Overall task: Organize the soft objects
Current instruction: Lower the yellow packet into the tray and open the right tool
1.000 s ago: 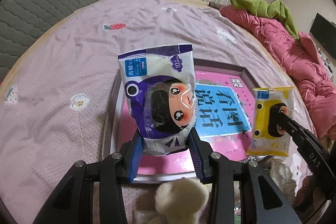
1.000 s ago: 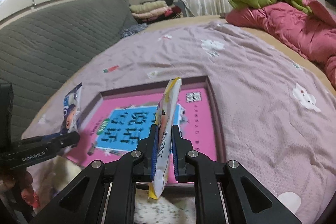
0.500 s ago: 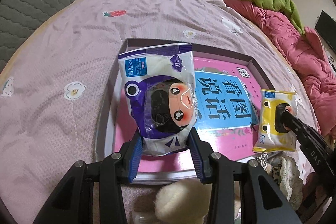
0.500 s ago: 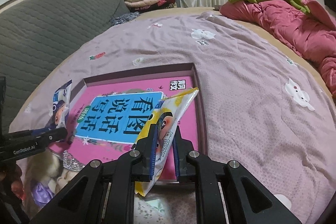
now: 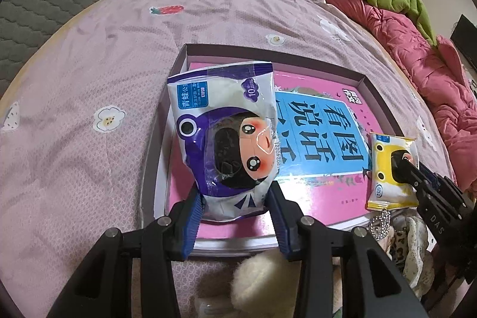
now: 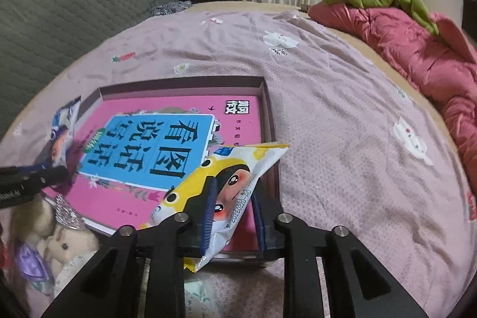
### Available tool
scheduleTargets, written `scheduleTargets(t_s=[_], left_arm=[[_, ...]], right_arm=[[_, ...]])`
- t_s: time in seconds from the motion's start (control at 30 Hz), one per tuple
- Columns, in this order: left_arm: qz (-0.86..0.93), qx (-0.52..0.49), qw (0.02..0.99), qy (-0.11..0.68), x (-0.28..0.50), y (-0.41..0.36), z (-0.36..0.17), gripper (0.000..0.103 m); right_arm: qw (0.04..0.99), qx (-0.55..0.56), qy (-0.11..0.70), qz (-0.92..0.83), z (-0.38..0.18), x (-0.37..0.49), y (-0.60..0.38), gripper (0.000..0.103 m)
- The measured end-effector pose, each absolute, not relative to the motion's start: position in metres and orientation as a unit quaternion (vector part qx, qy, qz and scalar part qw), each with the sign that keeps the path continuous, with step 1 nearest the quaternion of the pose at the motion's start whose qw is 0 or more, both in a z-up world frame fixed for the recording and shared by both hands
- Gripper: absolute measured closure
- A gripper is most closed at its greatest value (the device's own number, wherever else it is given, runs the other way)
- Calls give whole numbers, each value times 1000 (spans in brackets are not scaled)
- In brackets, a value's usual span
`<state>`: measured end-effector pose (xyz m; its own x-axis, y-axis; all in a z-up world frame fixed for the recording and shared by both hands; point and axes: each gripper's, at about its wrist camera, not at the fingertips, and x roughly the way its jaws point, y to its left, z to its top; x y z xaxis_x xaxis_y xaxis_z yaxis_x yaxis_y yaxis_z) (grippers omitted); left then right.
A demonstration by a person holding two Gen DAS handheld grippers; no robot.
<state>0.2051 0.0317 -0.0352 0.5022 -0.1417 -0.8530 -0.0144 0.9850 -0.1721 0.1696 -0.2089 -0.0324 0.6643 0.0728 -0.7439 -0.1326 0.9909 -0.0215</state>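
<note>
Since a second ago the right tongs (image 6: 232,210) have rolled and their jaws are opening: the yellow plastic wet-wipe packet with a cartoon face (image 6: 226,184), then clamped edge-on and upright, now lies slanted and loose between the blue pads, leaning on the left pad with a gap to the right one. The left tongs (image 5: 235,216) have barely moved and stay closed on the lower end of the purple-and-white plastic wet-wipe packet with a cartoon face (image 5: 226,133), which stands upright over the left part of the box.

The shallow rectangular cardboard box with a dark mauve rim (image 5: 268,51) lies on the bed's lilac patterned sheet (image 5: 89,55). Inside it lies a pink book with a blue title panel (image 5: 322,136), filling most of the floor. The yellow packet hangs over the box's near right corner, its lower end dipping past the near rim; the purple packet is above the near left edge.

Near the box's front edge sit soft toys: a cream plush ball (image 5: 262,279) just below the left tongs, and a small blonde doll with a silvery crown (image 6: 68,237). A rumpled pink quilt topped by a green garment (image 6: 402,29) lines the bed's right side, well apart from the box. The sheet beyond the box's far rim and to its right is open.
</note>
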Motion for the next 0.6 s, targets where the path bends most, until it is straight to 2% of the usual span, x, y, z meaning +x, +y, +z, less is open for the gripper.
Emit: scheduleTargets(t_s=[0.17,0.33,0.43,0.6], left_arm=[[-38,-75,861,501,206,33,-36,60],[-37,-66,861,504,208,33,-36,59],[-32,-65,859,507,208,33,-36,59],[-27,-66,853,517,211,34,-37,57]], right_arm=[[913,-45,403,50,-31,167,-210,67],[914,-61,398,53,-30,162,-207,65],[916,-72,391,58,-28,158,-205,60],[919,-69,384,53,-24,156,-209,46]])
